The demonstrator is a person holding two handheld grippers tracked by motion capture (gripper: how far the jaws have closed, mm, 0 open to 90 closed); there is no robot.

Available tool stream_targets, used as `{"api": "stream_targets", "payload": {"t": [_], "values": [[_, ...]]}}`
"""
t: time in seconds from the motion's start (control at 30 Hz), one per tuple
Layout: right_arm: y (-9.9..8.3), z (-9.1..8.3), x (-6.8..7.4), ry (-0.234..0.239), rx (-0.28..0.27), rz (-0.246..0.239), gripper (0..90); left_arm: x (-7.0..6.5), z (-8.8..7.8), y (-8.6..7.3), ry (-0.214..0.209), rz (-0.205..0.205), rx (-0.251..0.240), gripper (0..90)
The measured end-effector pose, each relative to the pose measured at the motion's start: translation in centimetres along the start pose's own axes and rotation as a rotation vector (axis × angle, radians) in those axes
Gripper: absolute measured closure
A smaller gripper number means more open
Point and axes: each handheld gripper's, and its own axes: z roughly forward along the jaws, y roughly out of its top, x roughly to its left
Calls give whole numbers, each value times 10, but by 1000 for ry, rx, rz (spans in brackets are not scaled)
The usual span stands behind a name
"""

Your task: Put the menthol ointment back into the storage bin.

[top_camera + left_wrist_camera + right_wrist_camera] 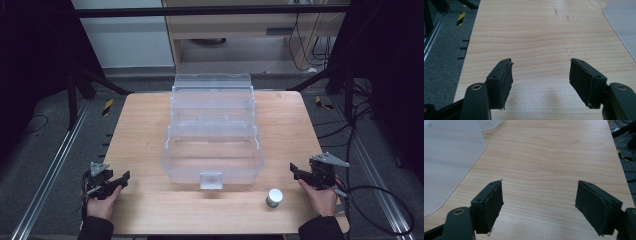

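Distance decides it: the small white-capped jar (273, 197) stands in the lower right of the high view, on the front strip of the counter (145, 125), and the right tool (304, 176) sits just up and to the right of it, near but not touching. The left tool (116, 183) rests far across in the lower left, well apart from the jar, with the whole front of the clear plastic box (212, 150) between them. So the right hand is plainly the nearer one.

From the right tool the jar lies down and to the left in the high view, closer to the person. The jar stands upright, a short round thing with no long axis to line up on, so I'd judge any approach angle would serve so long as the jaws come in on either side.

Both tools are spread wide and hold nothing; in the left gripper view and the right gripper view the black pads (489, 206) stand open over bare wood. A frosted corner of the box shows at the upper left of the right gripper view.

The box sits mid-counter, lid thrown back toward the top of the frame, its tiers open. The jar stands just outside its front right corner, below the latch (210, 180) and to the right.
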Motion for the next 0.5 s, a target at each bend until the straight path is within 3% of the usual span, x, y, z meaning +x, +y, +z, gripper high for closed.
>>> {"api": "stream_targets", "payload": {"t": [0.3,0.5], "values": [[6,-10,7,25,-18,-70,297,2,5,-2,5,12,35,335],[20,-13,16,110,30,-142,308,2,4,-2,-6,15,28,327]]}}
